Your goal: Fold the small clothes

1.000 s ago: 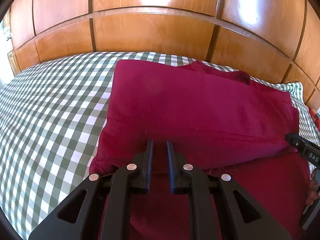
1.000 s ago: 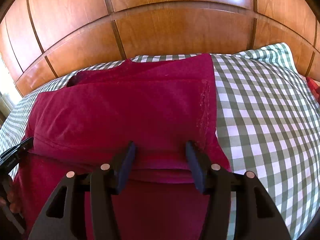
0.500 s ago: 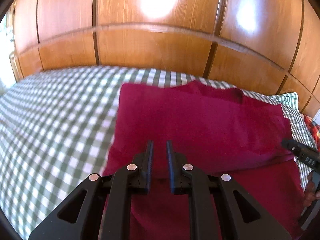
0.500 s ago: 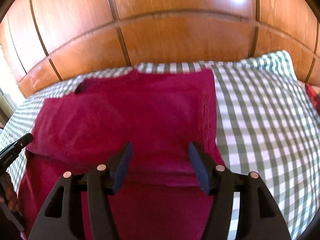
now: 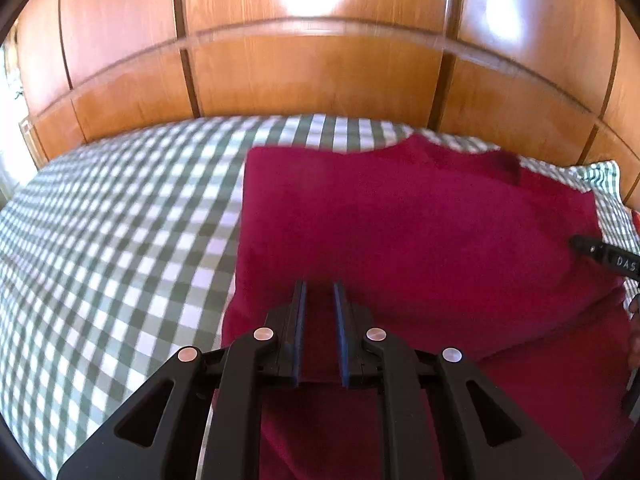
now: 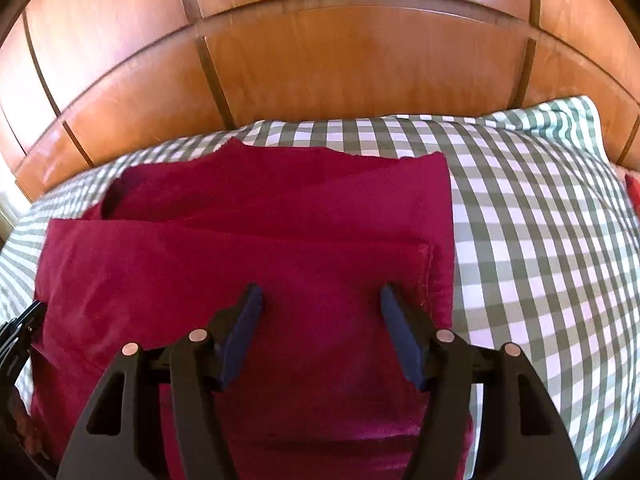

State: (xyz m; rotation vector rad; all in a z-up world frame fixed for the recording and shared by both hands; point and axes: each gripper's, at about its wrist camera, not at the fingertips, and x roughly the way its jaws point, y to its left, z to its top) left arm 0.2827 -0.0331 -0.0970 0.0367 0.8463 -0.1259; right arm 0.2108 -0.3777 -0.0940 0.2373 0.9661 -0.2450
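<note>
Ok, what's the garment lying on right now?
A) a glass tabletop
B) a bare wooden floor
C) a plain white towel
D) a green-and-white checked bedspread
D: the folded crimson garment rests flat on the green-and-white checked bedspread, which shows around it in both wrist views, with the wooden panelling behind.

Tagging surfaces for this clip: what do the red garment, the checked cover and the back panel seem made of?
Garment: soft matte knit, probably cotton; stitched hem shows.
Cover: woven matte fabric, probably cotton; green-white check.
Panel: glossy varnished wood or veneer; grain and glare.
</note>
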